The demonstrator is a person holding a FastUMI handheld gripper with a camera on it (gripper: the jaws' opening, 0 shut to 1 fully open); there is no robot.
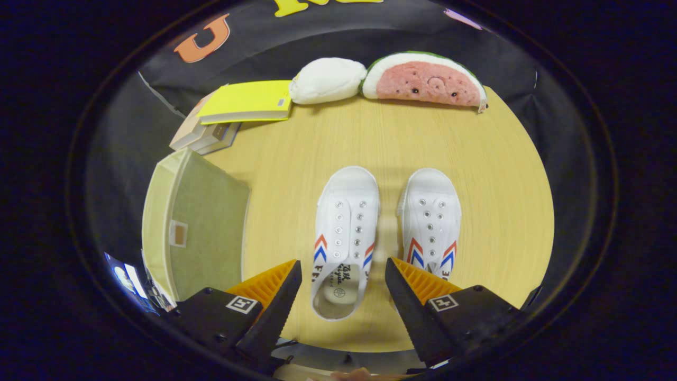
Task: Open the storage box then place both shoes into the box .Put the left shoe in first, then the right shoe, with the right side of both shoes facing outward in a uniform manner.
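Tool (pixel 342 275) spread above left shoe (pixel 344 238), storage box (pixel 198 222) beside

Far beyond the tongs, along the table's (pixel 476 174) back edge: a watermelon plush (pixel 423 79), white plush (pixel 327 80), yellow book (pixel 248 100) atop other books (pixel 198 136).

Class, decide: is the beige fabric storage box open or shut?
Shut: the beige fabric storage box shows its flat lid on top, no interior visible. The claw hangs open above the shoes.

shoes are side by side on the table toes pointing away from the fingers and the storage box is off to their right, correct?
Not quite: the gripper view shows the storage box to the left of the shoes, not the right. The rest holds; the gripper has its fingers open, nothing gripped.
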